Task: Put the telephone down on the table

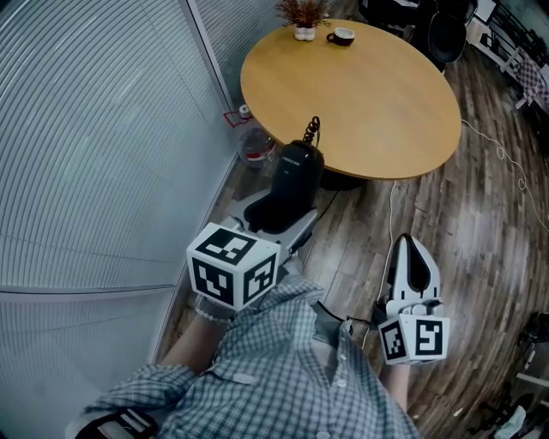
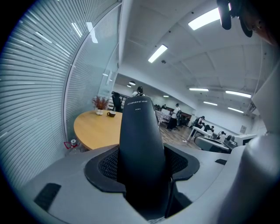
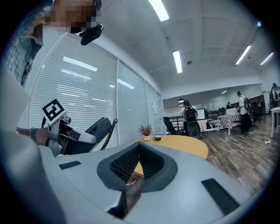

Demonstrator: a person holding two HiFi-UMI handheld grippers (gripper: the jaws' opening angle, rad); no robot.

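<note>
A black telephone handset (image 1: 294,176) stands upright between the jaws of my left gripper (image 1: 287,214), which is shut on it. The handset is in the air just short of the near edge of the round wooden table (image 1: 377,103). Its coiled cord (image 1: 314,129) rises from its far end. In the left gripper view the handset (image 2: 139,131) fills the gap of my left gripper (image 2: 141,157), with the table (image 2: 94,127) beyond. My right gripper (image 1: 414,257) hangs low at the right over the wooden floor. It is shut (image 3: 139,148) with nothing in it.
On the table's far side stand a small potted plant (image 1: 304,17) and a cup on a saucer (image 1: 340,36). A water bottle (image 1: 256,144) sits on the floor by the glass wall with blinds (image 1: 94,129). A white cable (image 1: 499,154) trails across the floor.
</note>
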